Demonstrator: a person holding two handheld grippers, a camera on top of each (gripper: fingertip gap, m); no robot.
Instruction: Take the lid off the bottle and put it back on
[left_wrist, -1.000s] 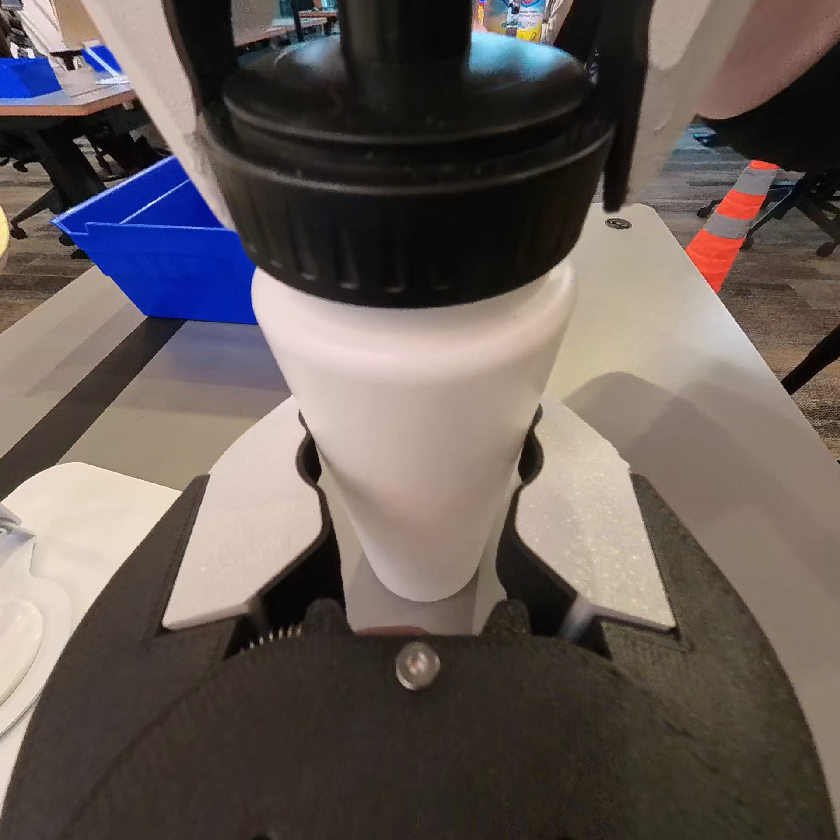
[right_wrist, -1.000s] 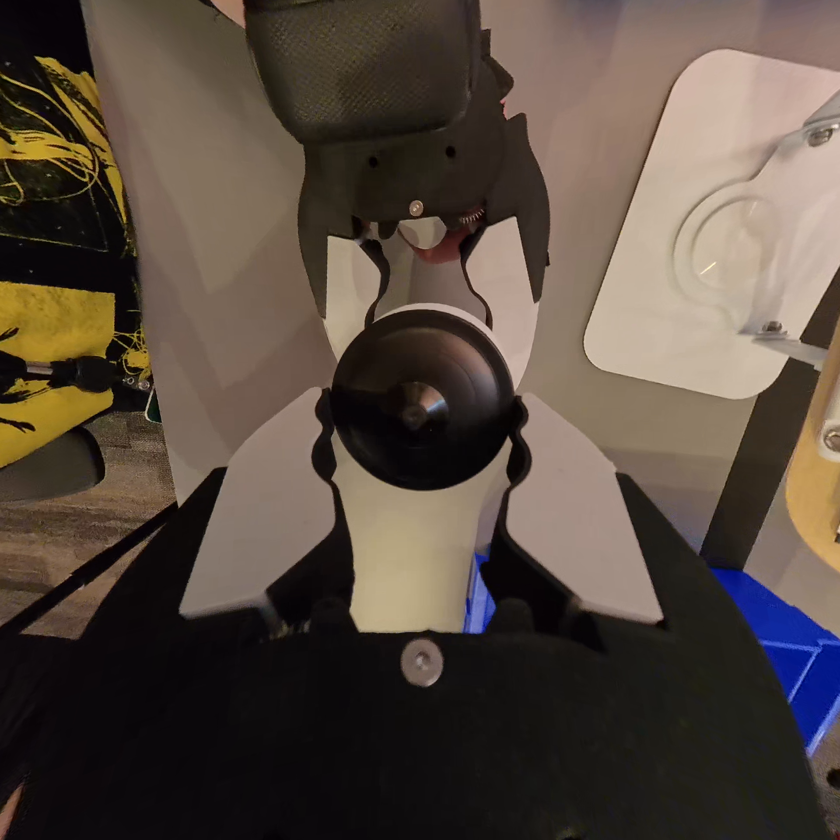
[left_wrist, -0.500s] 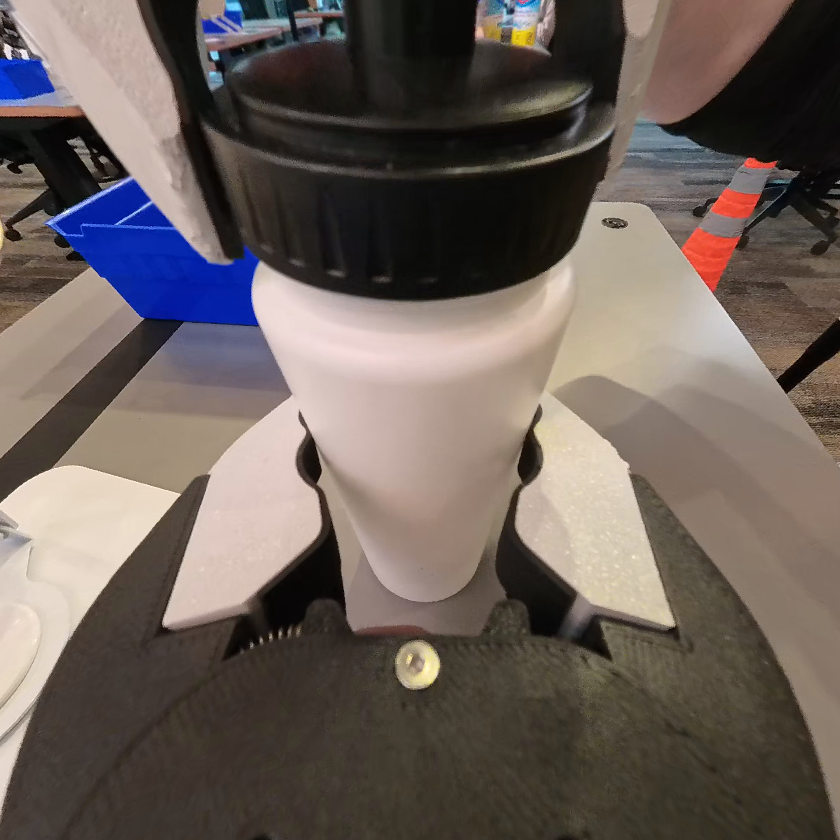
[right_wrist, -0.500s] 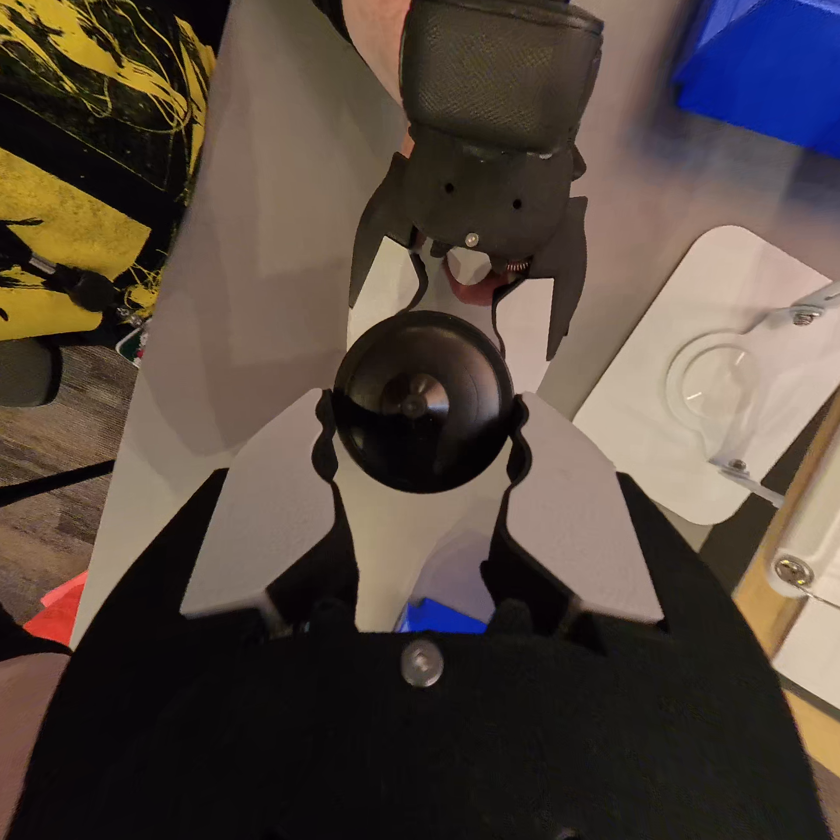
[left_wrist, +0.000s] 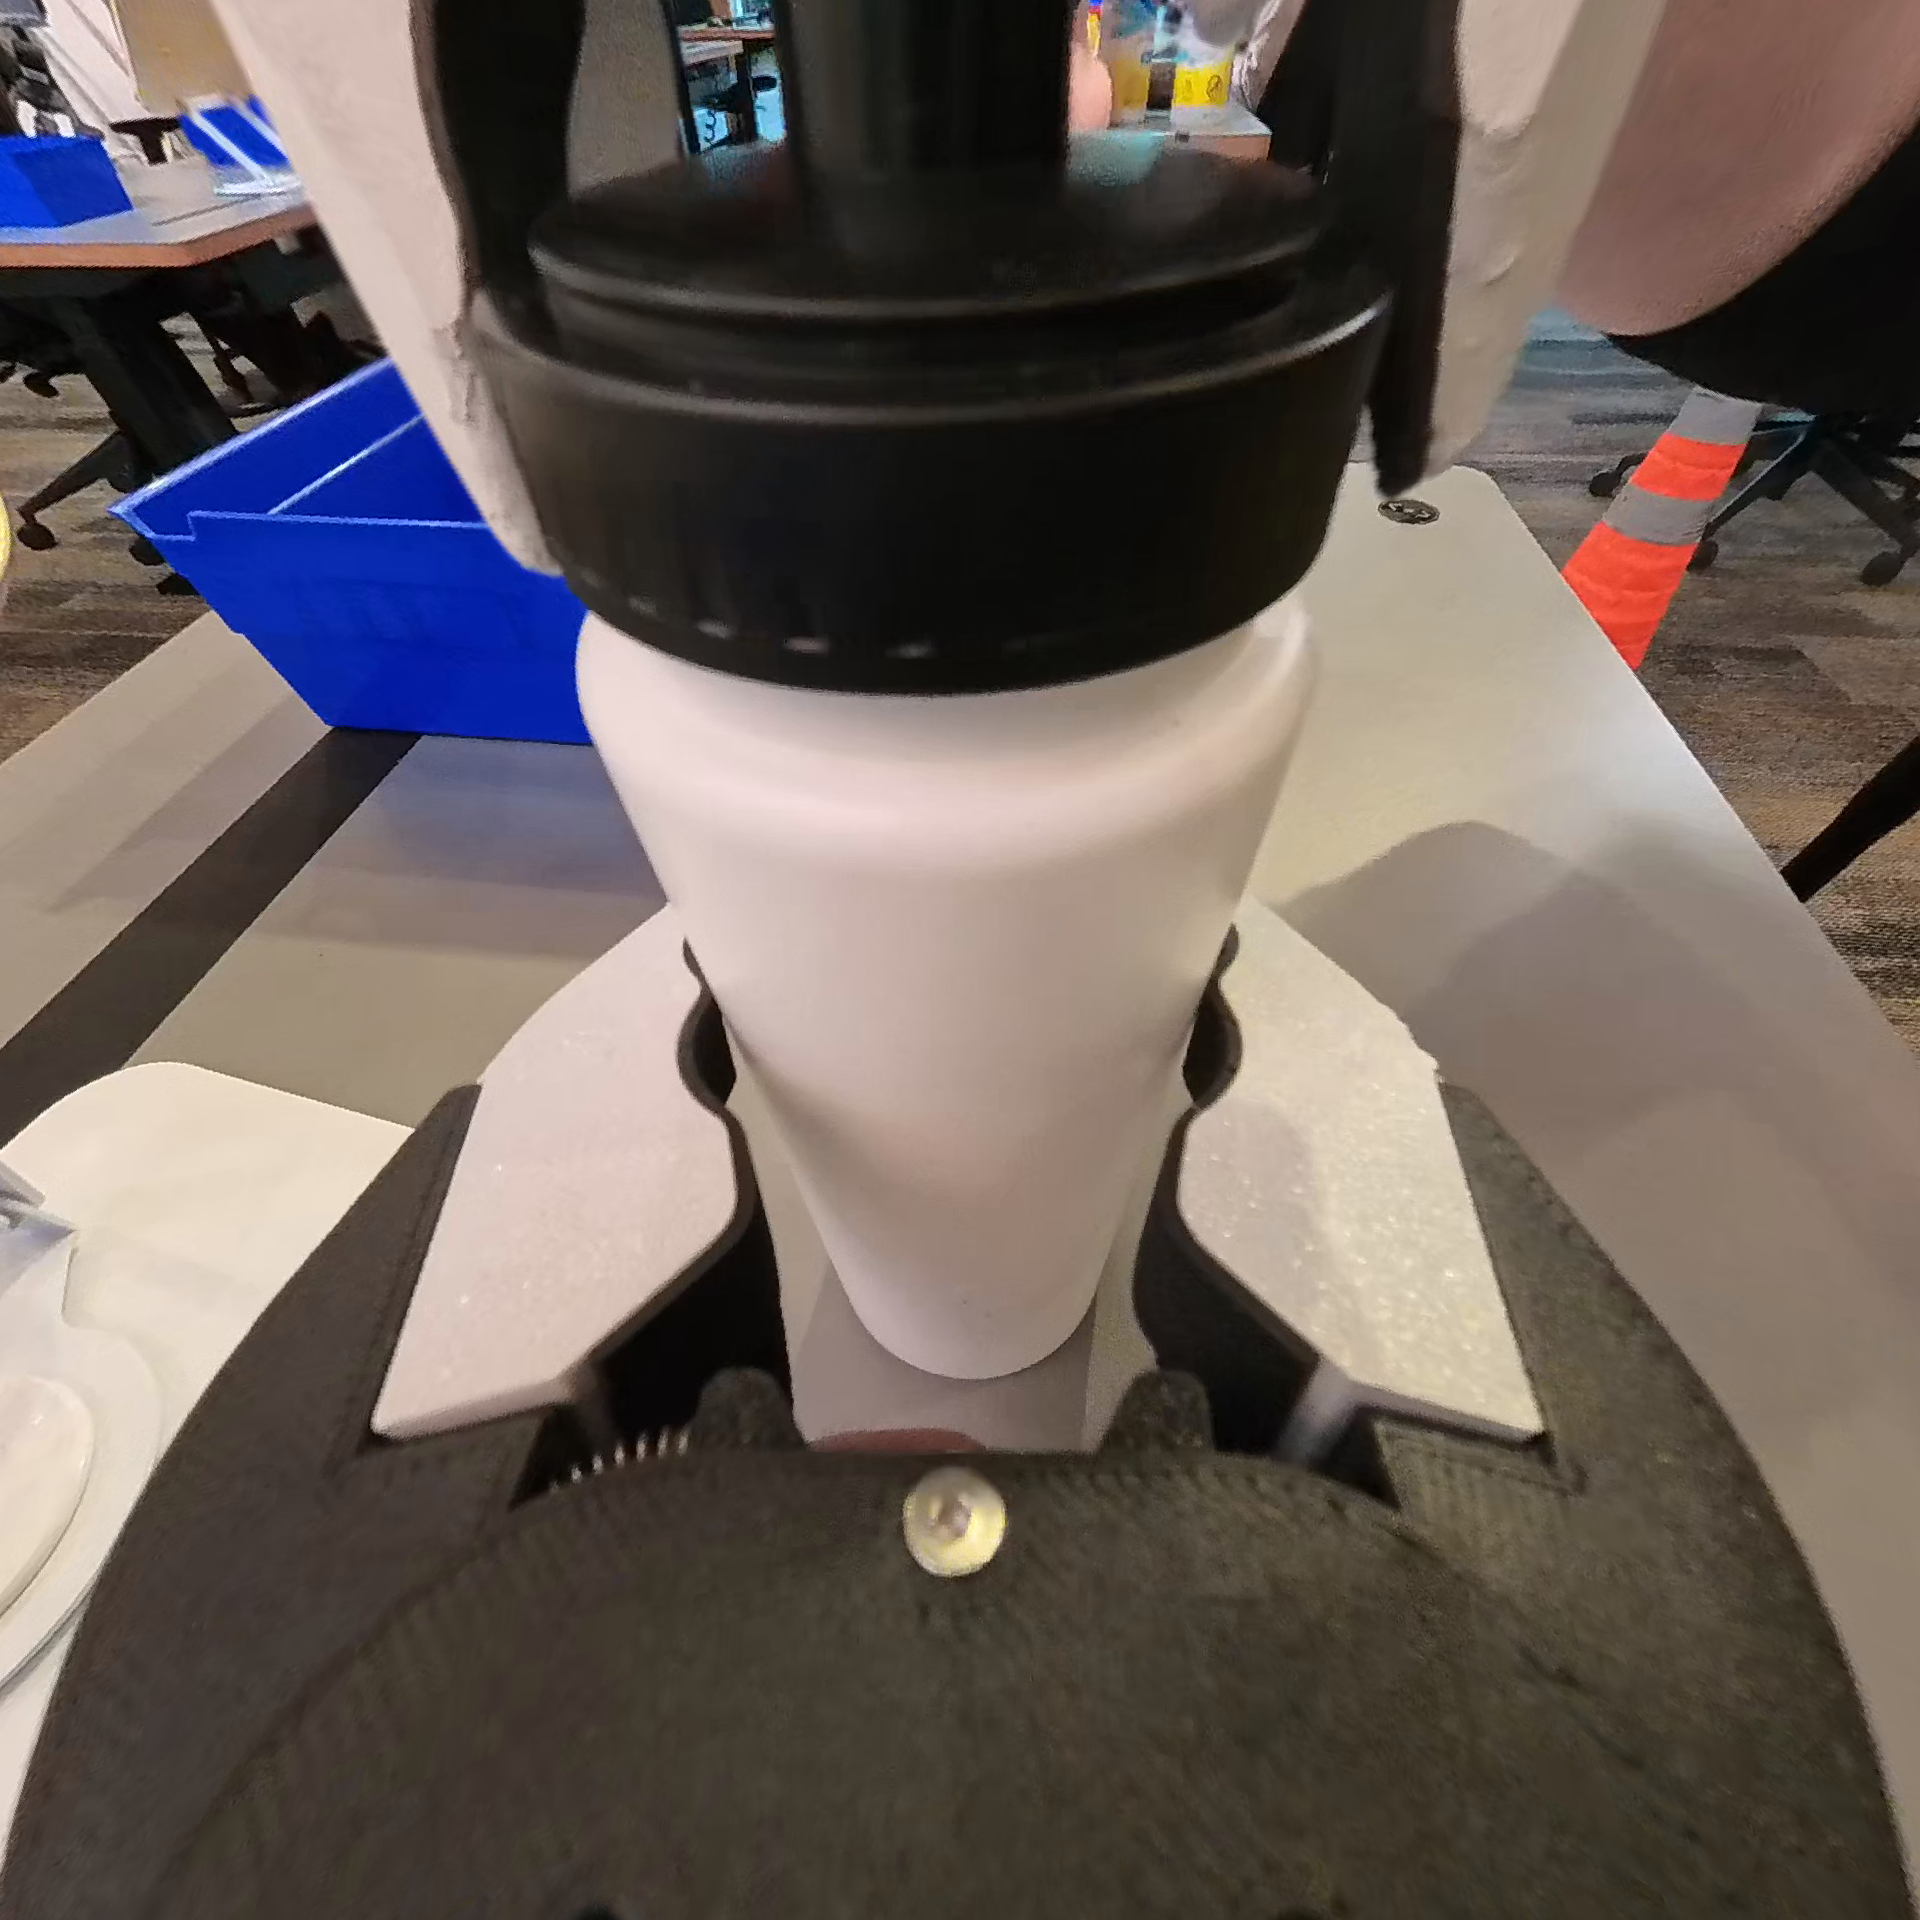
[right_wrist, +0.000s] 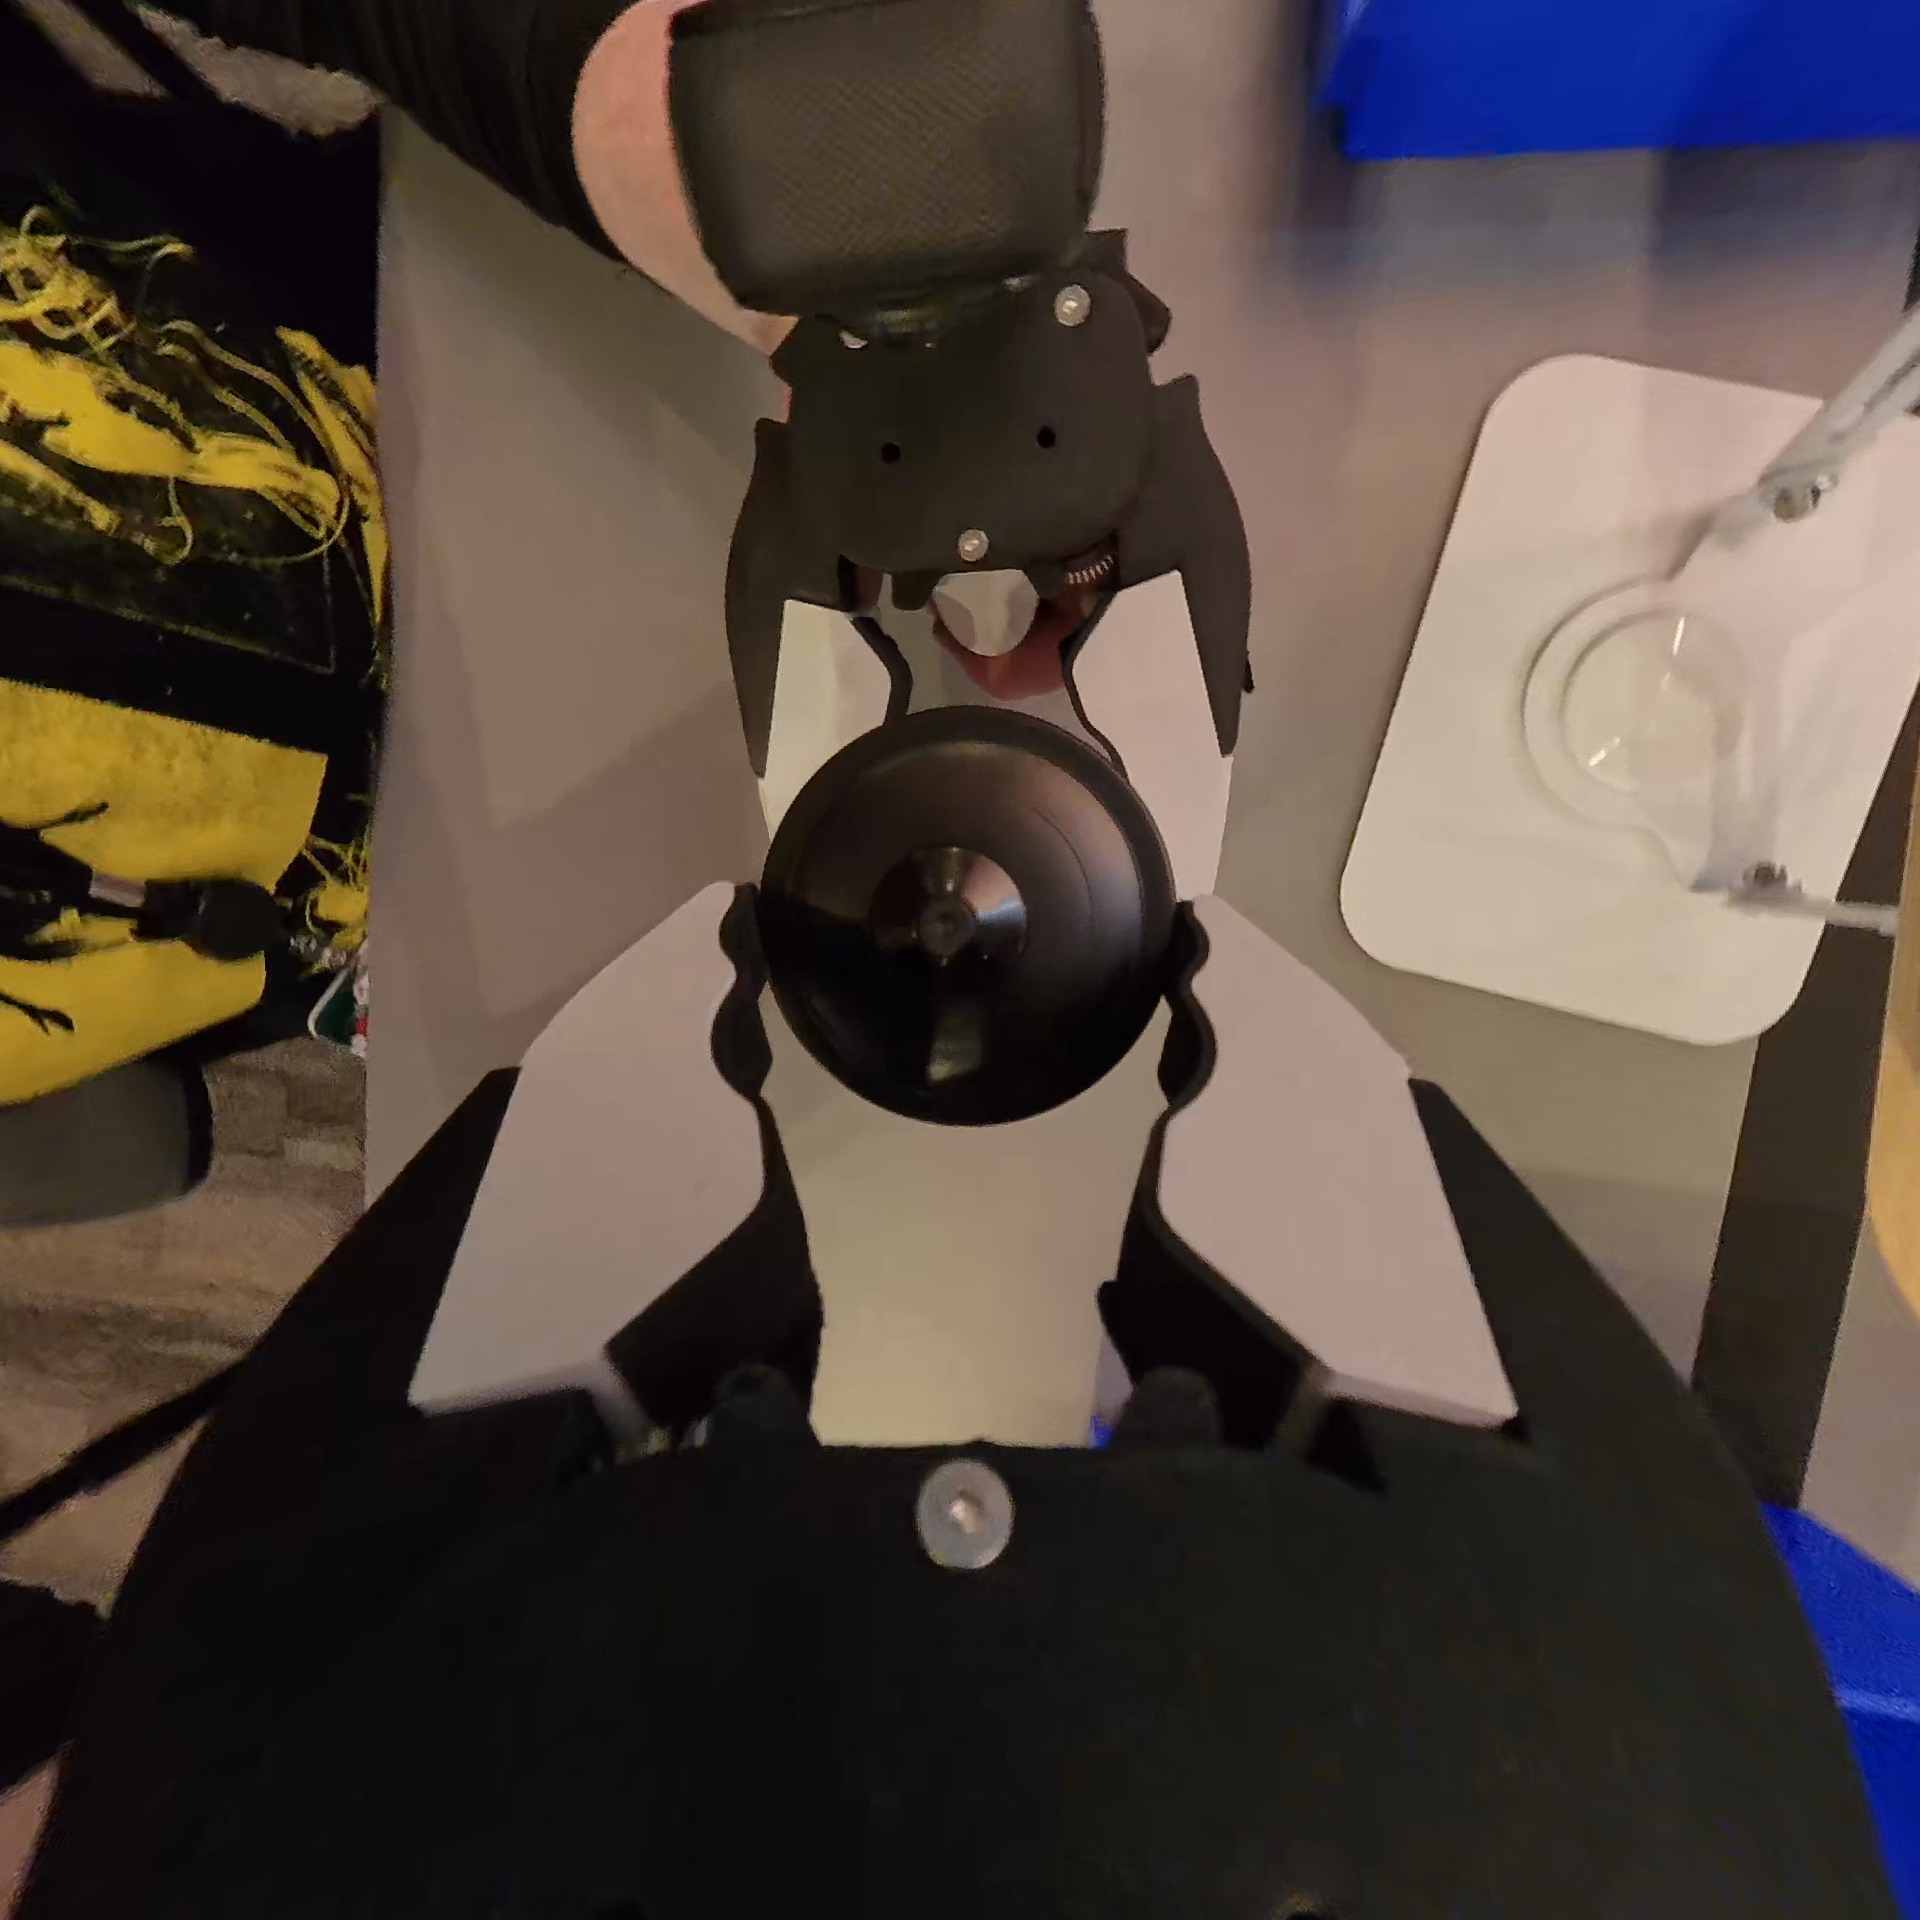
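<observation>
A white bottle (left_wrist: 945, 935) stands upright on the table, and my left gripper (left_wrist: 961, 987) is shut on its lower body. A black ribbed lid (left_wrist: 935, 499) sits on the bottle's neck. My right gripper (left_wrist: 935, 312) comes down from above and is shut on the lid, one finger on each side. The right wrist view looks straight down on the lid (right_wrist: 883, 997), clamped in my right gripper (right_wrist: 961, 914). The left gripper (right_wrist: 982, 686) shows beyond it, and the lid hides the bottle's body.
A blue bin (left_wrist: 343, 582) stands on the grey table (left_wrist: 1507, 831) at the back left. A white pad with a clear plastic fixture (right_wrist: 1590, 727) lies beside the bottle. An orange cone (left_wrist: 1662, 499) stands on the floor past the table's right edge.
My right gripper has twisted about the lid, so the table and pad swing round in its view. The lid's ribs are blurred. The bottle and left gripper have stayed still.
</observation>
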